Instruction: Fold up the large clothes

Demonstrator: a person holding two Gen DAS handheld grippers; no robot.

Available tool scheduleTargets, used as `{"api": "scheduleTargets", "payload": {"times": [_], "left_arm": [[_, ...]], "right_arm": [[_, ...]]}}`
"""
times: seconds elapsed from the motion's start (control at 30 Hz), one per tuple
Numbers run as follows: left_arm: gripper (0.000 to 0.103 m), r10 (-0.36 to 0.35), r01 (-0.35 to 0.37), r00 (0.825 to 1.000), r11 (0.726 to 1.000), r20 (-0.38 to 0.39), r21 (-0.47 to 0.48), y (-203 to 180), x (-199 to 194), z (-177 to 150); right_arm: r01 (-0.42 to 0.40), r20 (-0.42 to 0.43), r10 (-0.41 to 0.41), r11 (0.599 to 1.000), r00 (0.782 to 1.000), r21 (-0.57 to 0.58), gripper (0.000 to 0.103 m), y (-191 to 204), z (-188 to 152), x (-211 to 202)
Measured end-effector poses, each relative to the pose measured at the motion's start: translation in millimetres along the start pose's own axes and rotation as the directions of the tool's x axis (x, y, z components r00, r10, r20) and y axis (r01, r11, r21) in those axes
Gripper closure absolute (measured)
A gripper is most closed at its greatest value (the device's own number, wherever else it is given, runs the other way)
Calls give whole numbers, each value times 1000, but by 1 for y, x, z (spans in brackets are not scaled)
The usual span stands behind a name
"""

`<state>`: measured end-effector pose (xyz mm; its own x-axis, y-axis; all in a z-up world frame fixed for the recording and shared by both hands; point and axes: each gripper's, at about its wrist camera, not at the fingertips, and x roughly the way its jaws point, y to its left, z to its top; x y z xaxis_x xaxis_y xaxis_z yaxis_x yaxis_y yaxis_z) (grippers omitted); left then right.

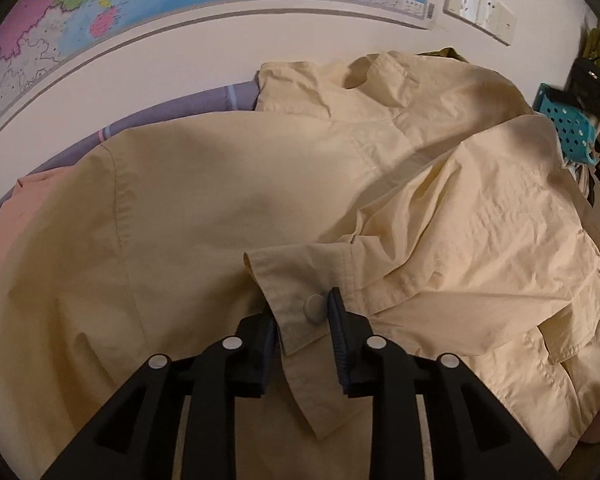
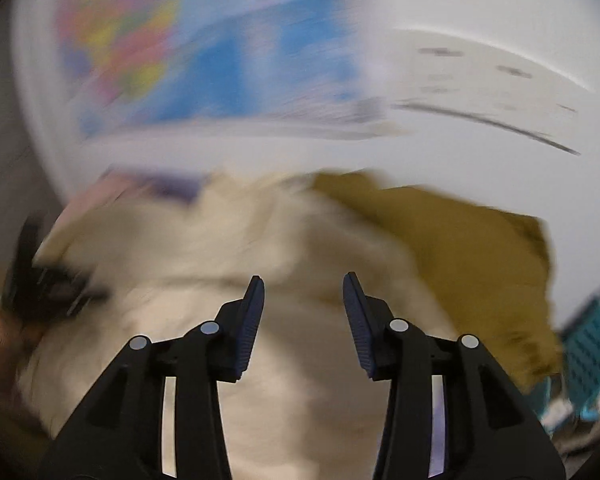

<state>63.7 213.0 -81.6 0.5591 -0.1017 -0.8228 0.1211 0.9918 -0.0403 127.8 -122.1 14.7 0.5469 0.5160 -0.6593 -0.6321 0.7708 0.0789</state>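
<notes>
A large cream-yellow jacket point(image 1: 228, 200) lies spread over a bed, collar toward the wall. One sleeve is folded across the body, and its cuff point(image 1: 296, 312) with a round button lies between the fingers of my left gripper point(image 1: 302, 312). The jaws stand apart on either side of the cuff and do not pinch it. The right wrist view is motion-blurred: my right gripper point(image 2: 303, 280) is open and empty above the cream jacket point(image 2: 228, 264). The other gripper shows as a dark blur at its left edge point(image 2: 40, 280).
An olive-mustard garment point(image 2: 468, 248) lies beyond the jacket on the right. A pink cloth point(image 1: 16, 216) and purple bedding point(image 1: 172, 116) lie at the left. A teal perforated basket point(image 1: 568, 128) stands at the right. A map point(image 1: 148, 4) hangs on the wall behind.
</notes>
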Motion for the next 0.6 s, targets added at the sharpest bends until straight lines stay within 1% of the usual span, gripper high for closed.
{"api": "scheduleTargets", "payload": {"times": [0.03,0.07,0.13,0.17,0.23,0.27,0.33,0.37,0.4,0.43,0.47,0.5,0.53,0.57,0.6], "left_arm": [[77,1,-1,1000,1000,-2,-6,1,-2,1],[75,2,-2,1000,1000,2,-9,2,-5,1],[72,5,-4,999,1000,39,-5,4,-20,-2],[63,8,-8,998,1000,66,1,5,-28,-4],[56,33,-34,992,999,120,0,11,-52,-11],[55,42,-42,989,999,139,-2,16,-62,-15],[52,84,-82,982,996,170,-19,26,-83,-24],[50,106,-102,978,994,179,-32,33,-93,-30],[50,125,-119,975,992,186,-40,39,-100,-35],[49,141,-135,971,990,192,-46,45,-106,-42],[47,160,-153,968,987,191,-51,51,-113,-50],[47,174,-167,967,985,188,-52,55,-116,-55],[45,198,-190,963,980,181,-60,62,-120,-64],[45,203,-194,964,979,172,-67,66,-122,-70],[45,203,-193,965,978,164,-73,70,-123,-76]], "right_arm": [[-52,-32,51,998,998,-42,62,19,-7,8],[-110,-72,105,992,992,-69,62,36,-15,19],[-181,-144,166,978,976,-101,62,62,-28,41],[-210,-178,187,970,966,-124,62,77,-35,54],[-247,-217,212,958,953,-145,62,99,-43,71],[-283,-238,245,948,940,-145,63,110,-46,80],[-304,-254,259,939,932,-161,62,126,-51,92],[-327,-280,274,931,920,-162,63,135,-53,101],[-339,-295,281,926,913,-168,65,143,-53,107],[-347,-300,285,921,910,-176,65,149,-56,109],[-361,-313,294,915,903,-180,64,155,-57,114],[-380,-331,309,908,892,-177,63,159,-58,118],[-414,-369,330,893,869,-177,62,166,-61,125],[-400,-371,310,895,875,-195,62,169,-62,130],[-380,-361,295,905,884,-190,62,171,-60,132]]}}
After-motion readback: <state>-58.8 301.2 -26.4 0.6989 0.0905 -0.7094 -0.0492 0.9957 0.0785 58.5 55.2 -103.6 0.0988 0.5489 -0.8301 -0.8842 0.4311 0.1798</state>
